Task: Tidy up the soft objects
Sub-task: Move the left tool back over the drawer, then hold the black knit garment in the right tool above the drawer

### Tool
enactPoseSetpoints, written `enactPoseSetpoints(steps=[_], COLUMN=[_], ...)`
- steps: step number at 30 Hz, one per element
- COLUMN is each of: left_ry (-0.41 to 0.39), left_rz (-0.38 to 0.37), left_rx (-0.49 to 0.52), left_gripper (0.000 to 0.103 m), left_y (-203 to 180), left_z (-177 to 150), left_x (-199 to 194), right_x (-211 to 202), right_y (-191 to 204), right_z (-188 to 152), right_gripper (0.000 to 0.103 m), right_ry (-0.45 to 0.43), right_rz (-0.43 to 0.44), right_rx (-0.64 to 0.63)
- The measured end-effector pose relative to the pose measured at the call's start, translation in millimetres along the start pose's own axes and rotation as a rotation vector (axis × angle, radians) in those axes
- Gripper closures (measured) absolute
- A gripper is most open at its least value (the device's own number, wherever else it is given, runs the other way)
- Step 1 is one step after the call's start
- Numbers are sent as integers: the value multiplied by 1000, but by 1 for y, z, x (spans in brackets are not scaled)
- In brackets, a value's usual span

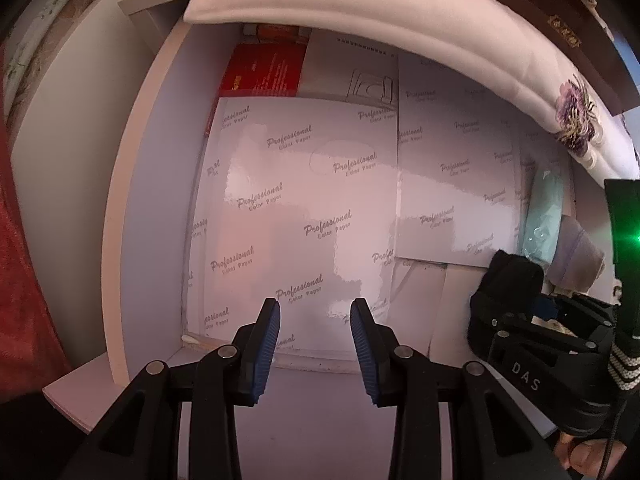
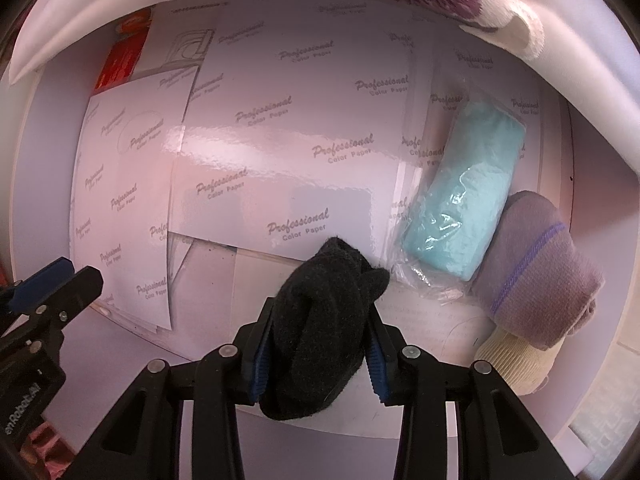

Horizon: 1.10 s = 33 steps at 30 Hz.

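We see a black knit bundle [image 2: 320, 320], fuzzy, rolled up, pinched betw. blue pads over the drawer's front edge. To its right: teal cloth [image 2: 464, 196] folded in clear plastic wrap, lying diagonal on glossy paper. Touching it at right, a mauve ribbed roll [image 2: 536, 264] w/ purple stripe; a cream ribbed piece [image 2: 516, 364] sits just below.

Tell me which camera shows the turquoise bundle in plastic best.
Right wrist view: the turquoise bundle lies whole in its clear wrap beside the purple roll. The left wrist view shows only a narrow strip at its right edge.
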<state>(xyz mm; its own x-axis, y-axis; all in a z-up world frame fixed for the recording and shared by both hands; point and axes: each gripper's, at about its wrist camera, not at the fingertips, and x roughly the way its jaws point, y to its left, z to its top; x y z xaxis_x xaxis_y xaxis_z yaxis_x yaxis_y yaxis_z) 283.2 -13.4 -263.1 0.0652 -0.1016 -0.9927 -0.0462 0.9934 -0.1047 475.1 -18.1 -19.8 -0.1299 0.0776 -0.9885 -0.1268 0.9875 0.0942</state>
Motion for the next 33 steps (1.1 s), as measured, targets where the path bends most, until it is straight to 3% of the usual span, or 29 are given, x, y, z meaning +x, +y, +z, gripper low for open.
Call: enactPoseSetpoints(steps=[6, 14, 33], left_ry=[-11, -160, -294], left_rz=[10, -31, -34], left_rx=[21, 64, 96], left_gripper=[67, 67, 67], left_y=[-4, -16, -16], left_z=[0, 0, 0], left_x=[3, -23, -58], right_x=[-2, -3, -12], right_y=[4, 2, 2], right_z=[0, -2, -3], right_gripper=[64, 64, 65], right_ry=[-5, -9, -40], right_rz=[-3, 0, -28], right_rx=[-5, -1, -29])
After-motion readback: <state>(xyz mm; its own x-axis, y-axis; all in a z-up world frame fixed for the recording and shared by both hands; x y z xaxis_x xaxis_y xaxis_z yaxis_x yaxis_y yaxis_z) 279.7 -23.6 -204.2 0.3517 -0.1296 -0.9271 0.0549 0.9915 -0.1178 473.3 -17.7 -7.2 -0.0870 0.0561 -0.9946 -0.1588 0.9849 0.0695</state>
